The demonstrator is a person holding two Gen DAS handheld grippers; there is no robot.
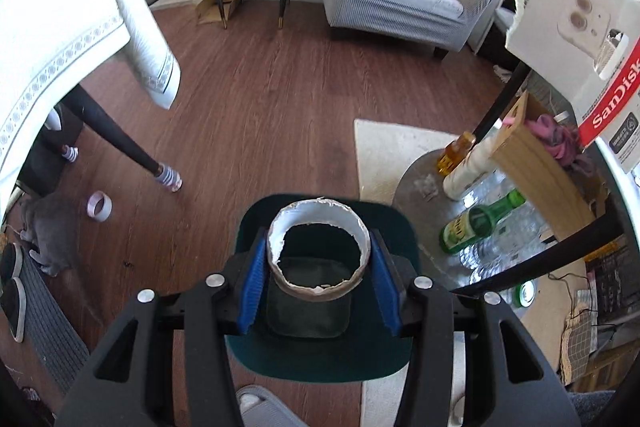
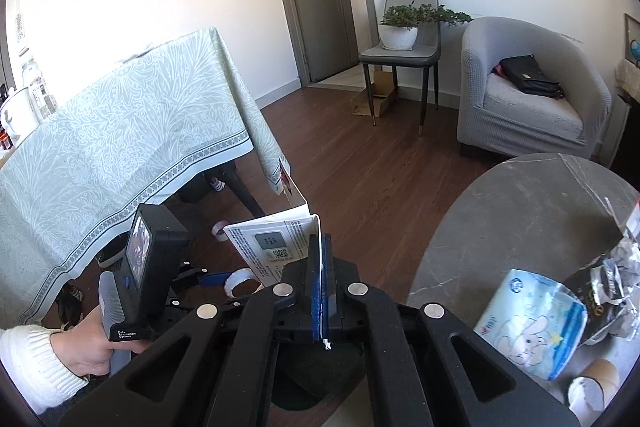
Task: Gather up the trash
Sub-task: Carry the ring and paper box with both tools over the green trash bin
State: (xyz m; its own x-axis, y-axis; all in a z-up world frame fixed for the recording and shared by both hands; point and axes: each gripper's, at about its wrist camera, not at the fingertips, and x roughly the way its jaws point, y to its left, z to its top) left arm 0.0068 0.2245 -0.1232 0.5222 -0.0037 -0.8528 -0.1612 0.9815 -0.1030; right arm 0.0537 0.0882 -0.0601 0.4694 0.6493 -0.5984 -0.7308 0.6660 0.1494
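Note:
My left gripper (image 1: 318, 267) is shut on a cardboard tape roll core (image 1: 318, 253) and holds it directly above a dark green bin (image 1: 400, 255) on the floor. The same roll (image 2: 239, 282) and left gripper show low left in the right wrist view. My right gripper (image 2: 321, 267) is shut on a torn white SanDisk package card (image 2: 276, 247), held upright. That card (image 1: 576, 11) fills the upper right of the left wrist view.
A round grey table (image 2: 520, 211) holds a tissue pack (image 2: 532, 323), crumpled foil (image 2: 620, 267) and a paper roll (image 2: 596, 383). Below it lie a green bottle (image 1: 480, 223), an amber bottle (image 1: 456, 153) and a cardboard box (image 1: 540, 163). A purple tape roll (image 1: 99, 206) and a grey cat (image 1: 48, 231) are on the floor by the clothed table (image 2: 120, 139).

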